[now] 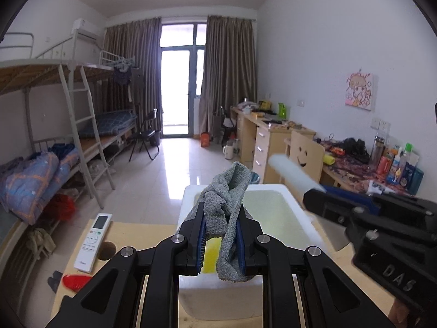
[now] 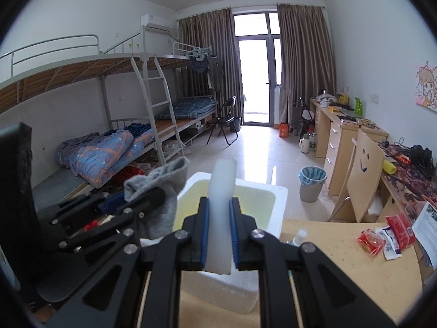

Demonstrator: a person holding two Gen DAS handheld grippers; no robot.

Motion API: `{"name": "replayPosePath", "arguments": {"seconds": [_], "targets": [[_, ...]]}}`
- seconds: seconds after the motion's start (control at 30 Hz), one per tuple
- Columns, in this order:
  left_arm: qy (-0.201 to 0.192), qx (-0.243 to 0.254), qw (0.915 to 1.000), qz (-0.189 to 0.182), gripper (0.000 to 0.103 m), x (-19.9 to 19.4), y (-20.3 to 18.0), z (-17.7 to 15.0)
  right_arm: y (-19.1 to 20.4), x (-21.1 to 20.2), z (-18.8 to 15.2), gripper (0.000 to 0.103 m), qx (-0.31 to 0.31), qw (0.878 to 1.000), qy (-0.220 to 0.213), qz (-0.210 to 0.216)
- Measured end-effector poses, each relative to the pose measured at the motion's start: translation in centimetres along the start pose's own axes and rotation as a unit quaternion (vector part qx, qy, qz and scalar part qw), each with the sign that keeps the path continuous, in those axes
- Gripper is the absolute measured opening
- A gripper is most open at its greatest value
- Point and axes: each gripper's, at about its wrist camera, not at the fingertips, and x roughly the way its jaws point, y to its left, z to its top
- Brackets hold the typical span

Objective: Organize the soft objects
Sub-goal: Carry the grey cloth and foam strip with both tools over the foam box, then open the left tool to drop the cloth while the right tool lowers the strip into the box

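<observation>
Left gripper (image 1: 220,242) clamps your grey sock (image 1: 229,205) | right gripper (image 2: 220,232) clamps white foam strip (image 2: 221,191), long axis forward | white foam box (image 2: 278,199) directly below both.

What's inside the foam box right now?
The foam box shows a bare yellowish floor and a yellow item near its front wall; the grey sock and left gripper cover the rest.

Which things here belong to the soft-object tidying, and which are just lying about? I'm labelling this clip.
Part of the job:
- grey knitted cloth, in the left claw
- white foam strip, in the right claw
- white foam box

Lying about:
- white remote control
- red snack packets
- small clear bottle
</observation>
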Motion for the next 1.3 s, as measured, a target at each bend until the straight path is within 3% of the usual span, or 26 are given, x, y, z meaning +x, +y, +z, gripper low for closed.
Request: {"name": "replayPosePath", "arguments": {"seconds": [0.17, 0.43, 0.73, 0.8, 0.93, 1.03, 1.17, 1.3], "targets": [[0.012, 0.005, 0.9999, 0.011, 0.02, 1.3, -0.2, -0.1, -0.6, 0.9, -0.4, 0.017, 0.008, 1.0, 0.01, -0.001], [0.027, 0.012, 0.9985, -0.046, 0.02, 2.2, -1.9, 0.1, -1.6, -0.4, -0.1, 0.017, 0.015, 1.0, 0.008, -0.02], [0.03, 0.024, 0.9981, -0.047, 0.02, 3.3, -2.0, -0.2, -2.6, 0.5, -0.2, 0.017, 0.025, 0.999, 0.015, -0.028], [0.037, 0.025, 0.998, -0.045, 0.031, 3.8, -2.0, -0.2, -2.5, 0.5, -0.2, 0.017, 0.026, 0.999, 0.014, -0.027], [0.029, 0.027, 0.9983, -0.044, 0.087, 3.4, -2.1, -0.1, -2.8, 0.3, 0.0, 0.017, 0.03, 0.999, 0.012, -0.03], [-0.004, 0.028, 0.9993, -0.025, 0.094, 2.2, -2.0, 0.1, -3.0, 0.0, 0.0, 0.017, 0.033, 0.999, 0.008, -0.032], [-0.017, 0.024, 0.9995, -0.007, 0.102, 1.4, -1.6, 0.5, -3.1, -0.1, 0.0, 0.017, 0.033, 0.999, 0.006, -0.031], [-0.035, 0.018, 0.9989, 0.023, 0.102, 0.5, -1.1, 0.8, -3.0, 0.3, -0.2, 0.017, 0.028, 0.999, 0.013, -0.024]]}}
